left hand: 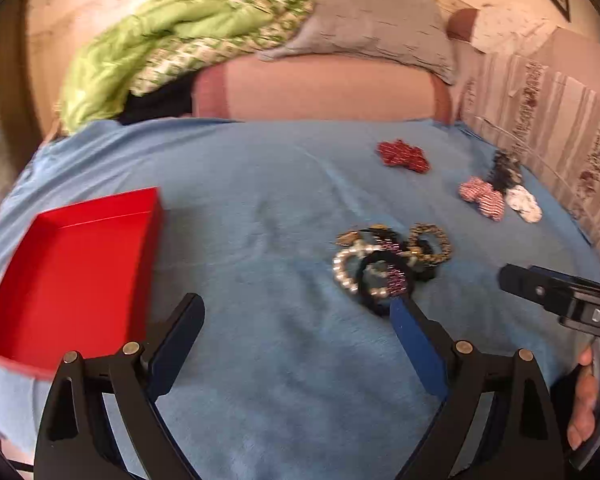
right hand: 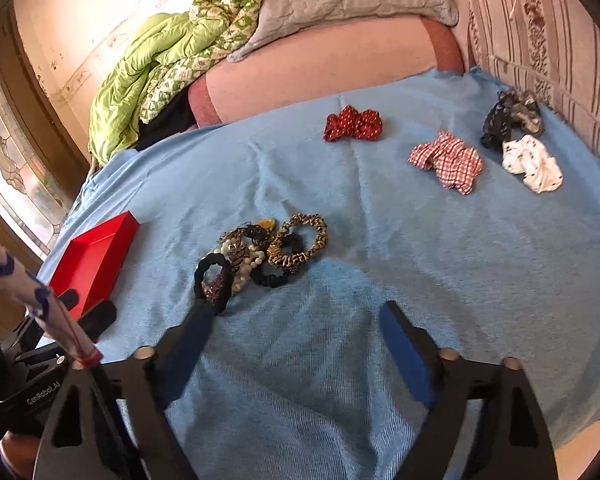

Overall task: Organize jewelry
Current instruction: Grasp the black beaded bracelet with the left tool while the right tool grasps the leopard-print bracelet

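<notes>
Jewelry pile (left hand: 388,264) lying tangled on the blue blanket (left hand: 260,208) of the bed, right of the red box (left hand: 76,264): pearl bracelet (left hand: 346,274), black band (right hand: 214,280), leopard-print ring (right hand: 304,242). Left hand-held gripper (left hand: 300,312) standing wide open, one fingertip at the pile's near edge. Right hand-held gripper (right hand: 300,316) likewise spread, holding nothing. Risking a multi-piece lift: interlocked loops likely dragging neighbours, spilling short of the box. Risking blanket pinch on a low approach.
</notes>
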A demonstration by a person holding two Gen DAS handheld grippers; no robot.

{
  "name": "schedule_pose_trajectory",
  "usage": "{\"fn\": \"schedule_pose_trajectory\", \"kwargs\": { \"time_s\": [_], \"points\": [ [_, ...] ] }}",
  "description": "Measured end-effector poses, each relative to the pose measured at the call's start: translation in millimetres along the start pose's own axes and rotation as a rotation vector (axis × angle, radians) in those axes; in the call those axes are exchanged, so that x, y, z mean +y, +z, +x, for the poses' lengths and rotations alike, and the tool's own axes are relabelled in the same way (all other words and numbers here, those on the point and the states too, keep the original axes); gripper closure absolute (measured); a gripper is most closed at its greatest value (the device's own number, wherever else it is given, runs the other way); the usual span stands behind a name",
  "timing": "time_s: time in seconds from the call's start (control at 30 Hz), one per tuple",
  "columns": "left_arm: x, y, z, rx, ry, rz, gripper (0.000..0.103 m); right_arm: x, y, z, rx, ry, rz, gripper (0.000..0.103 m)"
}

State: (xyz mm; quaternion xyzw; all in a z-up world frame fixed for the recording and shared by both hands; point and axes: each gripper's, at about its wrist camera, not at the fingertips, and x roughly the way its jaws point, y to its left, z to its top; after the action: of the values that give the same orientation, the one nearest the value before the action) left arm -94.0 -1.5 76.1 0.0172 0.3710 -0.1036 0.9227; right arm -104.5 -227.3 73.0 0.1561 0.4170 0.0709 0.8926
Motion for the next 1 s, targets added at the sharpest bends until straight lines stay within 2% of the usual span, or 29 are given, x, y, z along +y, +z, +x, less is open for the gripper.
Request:
{"fn": "schedule_pose_trajectory", "kwargs": {
  "time_s": [0.13, 0.2, 0.33, 0.37, 0.47, 0.53, 0.6, 0.8, 0.83, 0.9, 1.0],
  "points": [
    [-5, 14, 21, 0.044, -0.064, 0.028, 0.010, -9, 15, 6, 0.007, 0.043, 0.038, 0.033],
    [-8, 21, 35, 0.076, -0.086, 0.045, 0.021, -13, 24, 11, 0.013, 0.057, 0.061, 0.038],
    [-10, 29, 61, 0.138, -0.128, 0.057, 0.025, -23, 45, 31, 0.058, 0.088, 0.120, 0.038],
    [-10, 29, 66, 0.148, -0.139, 0.066, 0.029, -26, 49, 37, 0.077, 0.093, 0.132, 0.038],
    [-13, 25, 84, 0.189, -0.160, 0.098, 0.052, -34, 58, 57, 0.114, 0.112, 0.171, 0.039],
    [-13, 23, 93, 0.208, -0.161, 0.103, 0.052, -39, 59, 68, 0.138, 0.112, 0.195, 0.043],
    [-13, 23, 96, 0.203, -0.176, 0.104, 0.052, -44, 57, 74, 0.152, 0.120, 0.216, 0.044],
    [-22, 26, 105, 0.203, -0.216, 0.130, 0.055, -46, 59, 87, 0.169, 0.117, 0.225, 0.053],
    [-25, 26, 107, 0.205, -0.226, 0.142, 0.057, -47, 59, 89, 0.171, 0.117, 0.229, 0.055],
    [-31, 26, 110, 0.213, -0.230, 0.165, 0.069, -46, 60, 95, 0.184, 0.116, 0.227, 0.063],
    [-35, 27, 116, 0.219, -0.226, 0.172, 0.070, -41, 60, 104, 0.210, 0.098, 0.213, 0.064]
  ]
}}
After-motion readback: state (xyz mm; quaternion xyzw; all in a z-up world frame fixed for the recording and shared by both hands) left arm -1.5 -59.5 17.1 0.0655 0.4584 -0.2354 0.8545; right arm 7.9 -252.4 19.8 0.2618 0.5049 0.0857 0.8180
